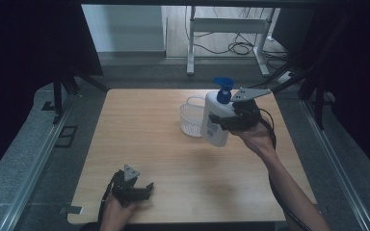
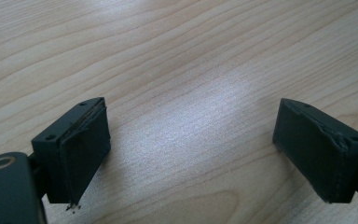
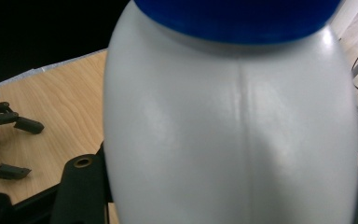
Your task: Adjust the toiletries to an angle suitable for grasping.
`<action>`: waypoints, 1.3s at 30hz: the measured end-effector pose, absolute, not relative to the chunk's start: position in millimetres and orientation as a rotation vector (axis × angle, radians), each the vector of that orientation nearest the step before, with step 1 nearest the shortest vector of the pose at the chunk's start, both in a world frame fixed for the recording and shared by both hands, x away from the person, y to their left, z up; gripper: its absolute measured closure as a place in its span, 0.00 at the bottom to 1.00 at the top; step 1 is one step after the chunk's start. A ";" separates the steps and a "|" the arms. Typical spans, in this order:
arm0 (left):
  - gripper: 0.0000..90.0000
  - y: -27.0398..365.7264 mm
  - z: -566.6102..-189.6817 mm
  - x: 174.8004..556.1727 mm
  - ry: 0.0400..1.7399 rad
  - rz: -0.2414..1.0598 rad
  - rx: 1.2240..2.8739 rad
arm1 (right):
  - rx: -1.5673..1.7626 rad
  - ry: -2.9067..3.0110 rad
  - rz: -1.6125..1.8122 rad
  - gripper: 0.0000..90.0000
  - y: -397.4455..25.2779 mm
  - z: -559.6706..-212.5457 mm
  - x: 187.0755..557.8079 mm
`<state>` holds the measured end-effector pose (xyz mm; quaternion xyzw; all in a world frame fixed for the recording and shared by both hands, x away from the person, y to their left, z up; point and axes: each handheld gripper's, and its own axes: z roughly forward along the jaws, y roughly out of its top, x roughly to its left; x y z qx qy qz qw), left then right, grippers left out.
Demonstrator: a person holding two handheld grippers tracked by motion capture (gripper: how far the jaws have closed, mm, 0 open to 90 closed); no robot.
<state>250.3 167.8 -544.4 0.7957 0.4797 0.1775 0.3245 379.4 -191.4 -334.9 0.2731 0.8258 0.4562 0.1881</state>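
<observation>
Now, bottle: a white pump bottle with a blue pump head, held up off the tabletop and tilted, its pump end leaning toward the far right and its base toward the near left.
Bottle, where: over the right half of the tabletop, just beside the basket on its right; from the high view it overlaps the basket's rim, and whether they touch cannot be told.
Bottle, close up: in the right gripper view its white body stands right in front of the camera with a seam running down the middle and the blue collar at the top.
Right gripper: right gripper has its jaws closed around the bottle's body from the right side, gripping it near the middle; the grey three-cornered plate sits on top, by the pump head.
Basket: a small white basket with slotted walls stands upright on the tabletop, right of centre toward the far edge.
Left gripper: left gripper is at the near left of the tabletop, well apart from the bottle and basket.
Left jaws: in the left gripper view they stand wide apart with nothing between them, bare wood beneath.
Tabletop: light wood-grain tabletop.
</observation>
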 end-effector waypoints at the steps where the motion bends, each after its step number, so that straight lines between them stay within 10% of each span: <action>1: 0.12 167.9 -544.4 250.4 1.257 0.467 2.088 | 0.767 2.323 1.287 0.42 -190.9 -334.3 380.9; 39: 0.12 167.8 -544.5 250.3 1.258 0.466 2.086 | 0.588 2.387 1.360 0.42 -169.0 -319.5 442.2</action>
